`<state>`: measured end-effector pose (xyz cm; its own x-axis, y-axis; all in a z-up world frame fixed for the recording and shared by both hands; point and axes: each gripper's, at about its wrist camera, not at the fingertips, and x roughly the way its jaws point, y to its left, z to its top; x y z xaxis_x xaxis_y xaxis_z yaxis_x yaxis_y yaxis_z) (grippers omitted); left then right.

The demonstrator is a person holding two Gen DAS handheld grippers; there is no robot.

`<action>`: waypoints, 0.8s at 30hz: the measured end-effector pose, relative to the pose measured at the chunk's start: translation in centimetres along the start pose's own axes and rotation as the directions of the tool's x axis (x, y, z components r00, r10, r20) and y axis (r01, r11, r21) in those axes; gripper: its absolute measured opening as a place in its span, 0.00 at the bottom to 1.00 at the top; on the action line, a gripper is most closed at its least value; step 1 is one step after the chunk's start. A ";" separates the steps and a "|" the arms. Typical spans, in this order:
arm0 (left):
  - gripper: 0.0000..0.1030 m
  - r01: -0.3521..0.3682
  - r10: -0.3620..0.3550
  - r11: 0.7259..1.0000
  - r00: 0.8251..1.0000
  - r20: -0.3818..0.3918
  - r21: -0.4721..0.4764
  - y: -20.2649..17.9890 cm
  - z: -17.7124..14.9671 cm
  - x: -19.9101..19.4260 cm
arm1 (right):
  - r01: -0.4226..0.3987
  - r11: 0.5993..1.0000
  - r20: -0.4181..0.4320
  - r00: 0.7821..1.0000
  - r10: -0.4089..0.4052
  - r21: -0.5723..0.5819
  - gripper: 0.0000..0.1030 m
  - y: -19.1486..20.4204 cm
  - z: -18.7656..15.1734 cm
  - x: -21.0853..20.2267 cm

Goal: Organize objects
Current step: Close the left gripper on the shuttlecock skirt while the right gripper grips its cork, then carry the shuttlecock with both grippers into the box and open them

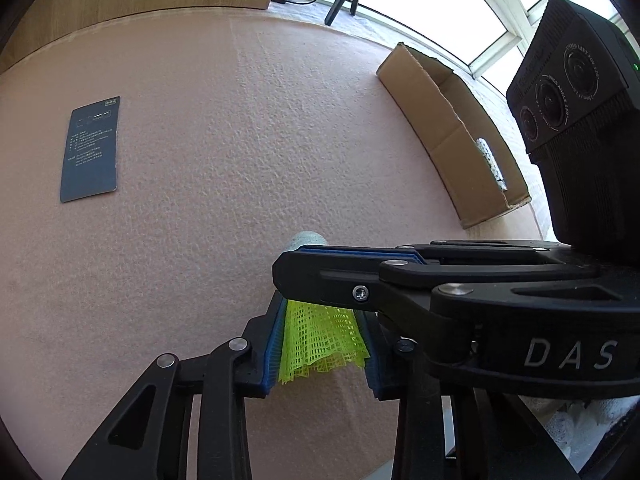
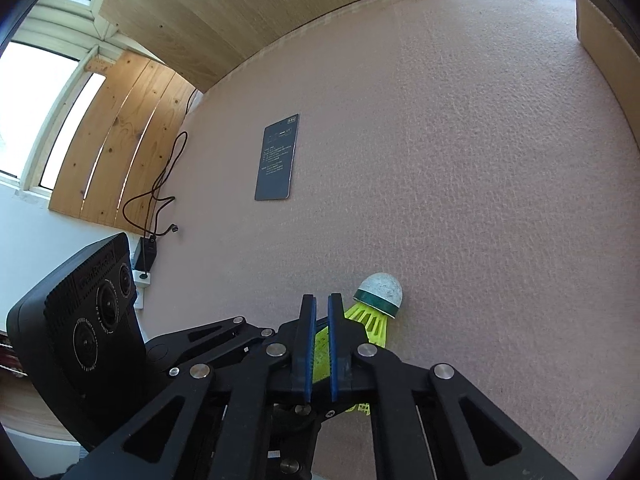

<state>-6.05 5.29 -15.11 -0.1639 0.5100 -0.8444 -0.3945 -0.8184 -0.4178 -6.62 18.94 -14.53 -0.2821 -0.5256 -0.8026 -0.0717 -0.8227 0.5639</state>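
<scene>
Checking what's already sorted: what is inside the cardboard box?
Inside the cardboard box, one pale, silvery patterned item lies against its far wall. The near wall hides most of the floor.

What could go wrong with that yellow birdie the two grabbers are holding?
1. The left gripper squeezes the birdie by its thin net skirt, which could crush or bend.
2. The right gripper is shut close beside the same skirt; pulling apart might tear it.
3. The cardboard box sits off at the table's edge, so the birdie could slip out on the way.
</scene>
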 end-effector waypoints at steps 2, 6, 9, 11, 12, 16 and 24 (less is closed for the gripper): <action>0.34 0.005 -0.005 1.000 1.000 0.002 0.014 -1.1 0.3 0.4 | 0.007 1.000 0.011 1.000 -0.007 0.007 0.05 -0.6 0.1 -0.5; 0.33 0.017 -0.017 1.000 1.000 0.004 0.007 -2.2 0.7 0.5 | 0.003 1.000 0.022 1.000 -0.004 0.027 0.03 -1.9 0.2 -1.4; 0.33 0.022 -0.022 1.000 0.999 0.024 0.007 -3.1 1.1 0.0 | -0.005 1.000 0.047 0.999 0.004 0.027 0.03 -2.2 0.4 -2.7; 0.33 0.022 -0.023 1.000 0.999 0.041 0.021 -4.1 1.8 -0.4 | -0.004 1.000 0.073 0.997 0.003 0.020 0.03 -2.2 0.6 -3.8; 0.33 0.022 -0.023 0.999 0.998 0.050 0.032 -4.6 2.4 -0.6 | -0.003 1.000 0.087 0.996 0.001 0.017 0.03 -2.3 0.8 -4.5; 0.33 0.027 -0.033 0.997 0.996 0.082 0.079 -6.5 3.8 -1.9 | 0.006 1.000 0.148 0.989 -0.007 0.009 0.03 -2.9 1.6 -7.6; 0.32 0.040 -0.062 0.986 0.989 0.132 0.162 -13.3 11.0 0.8 | 0.079 0.996 0.276 0.957 -0.085 0.032 0.02 -6.8 4.0 -13.9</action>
<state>-10.91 19.48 -6.58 -0.2573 0.5906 -0.7649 -0.5423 -0.7434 -0.3916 -6.08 32.68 -6.45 -0.5280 -0.3736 -0.7626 -0.1244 -0.8543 0.5047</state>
